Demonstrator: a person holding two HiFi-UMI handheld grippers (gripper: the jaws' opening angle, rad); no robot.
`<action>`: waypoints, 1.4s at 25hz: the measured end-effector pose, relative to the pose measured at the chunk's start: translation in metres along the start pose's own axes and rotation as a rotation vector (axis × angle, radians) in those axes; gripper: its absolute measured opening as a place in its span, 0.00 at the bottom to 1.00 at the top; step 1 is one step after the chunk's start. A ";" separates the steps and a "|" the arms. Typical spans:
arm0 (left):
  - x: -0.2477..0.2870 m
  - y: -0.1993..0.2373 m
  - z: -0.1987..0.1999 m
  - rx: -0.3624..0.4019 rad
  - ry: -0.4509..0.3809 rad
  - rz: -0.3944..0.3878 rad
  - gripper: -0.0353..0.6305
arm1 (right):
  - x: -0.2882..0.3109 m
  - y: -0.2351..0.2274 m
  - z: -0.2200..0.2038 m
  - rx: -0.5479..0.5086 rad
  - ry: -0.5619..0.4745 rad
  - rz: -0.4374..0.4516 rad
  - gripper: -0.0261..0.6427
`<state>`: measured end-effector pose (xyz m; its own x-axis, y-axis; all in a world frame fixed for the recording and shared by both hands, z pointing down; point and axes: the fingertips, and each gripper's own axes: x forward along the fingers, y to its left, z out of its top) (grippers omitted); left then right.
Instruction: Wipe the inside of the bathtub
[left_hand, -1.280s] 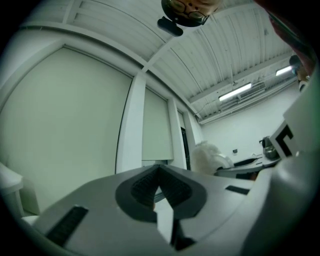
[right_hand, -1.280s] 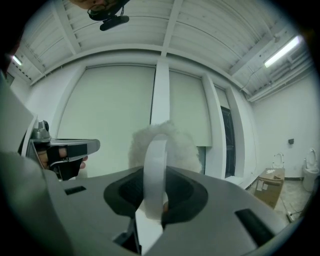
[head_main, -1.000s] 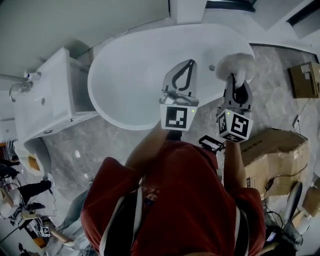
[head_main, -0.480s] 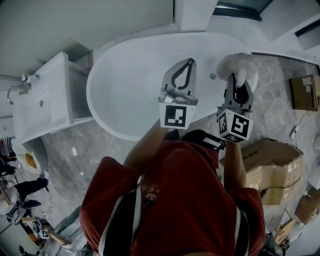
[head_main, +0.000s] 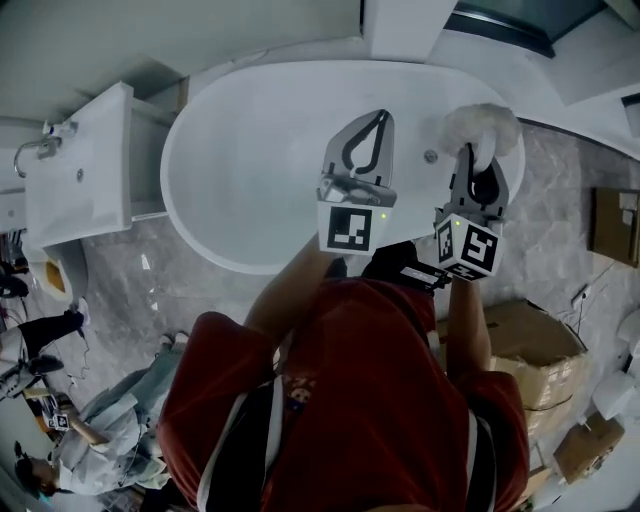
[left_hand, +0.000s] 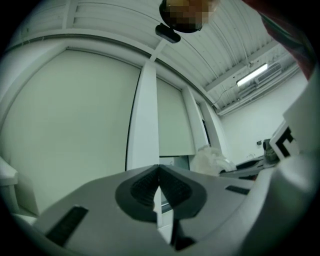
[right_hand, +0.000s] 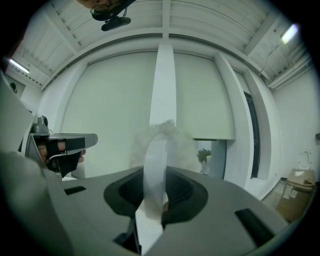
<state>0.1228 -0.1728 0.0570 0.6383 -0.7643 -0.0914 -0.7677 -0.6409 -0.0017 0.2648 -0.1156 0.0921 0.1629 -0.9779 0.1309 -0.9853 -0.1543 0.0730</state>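
Above smooth oval bathtub: fluffy duster, flat strap pinched in R gripper (clear only in its view); L gripper closed, empty.

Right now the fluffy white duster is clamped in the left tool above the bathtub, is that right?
No. The fluffy white duster is clamped in the right tool, not the left tool. The right gripper view shows its handle between the jaws. It is above the bathtub.
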 end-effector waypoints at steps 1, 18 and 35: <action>0.009 -0.003 -0.005 0.001 0.002 0.020 0.08 | 0.007 -0.009 -0.004 -0.001 0.003 0.014 0.17; 0.135 -0.051 -0.166 0.006 0.133 0.179 0.08 | 0.144 -0.111 -0.165 -0.071 0.106 0.199 0.17; 0.128 -0.041 -0.392 0.028 0.209 0.233 0.08 | 0.206 -0.086 -0.428 -0.125 0.244 0.209 0.17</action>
<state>0.2584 -0.2719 0.4354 0.4408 -0.8903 0.1142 -0.8940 -0.4468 -0.0326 0.4051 -0.2435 0.5360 -0.0193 -0.9219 0.3870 -0.9873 0.0786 0.1382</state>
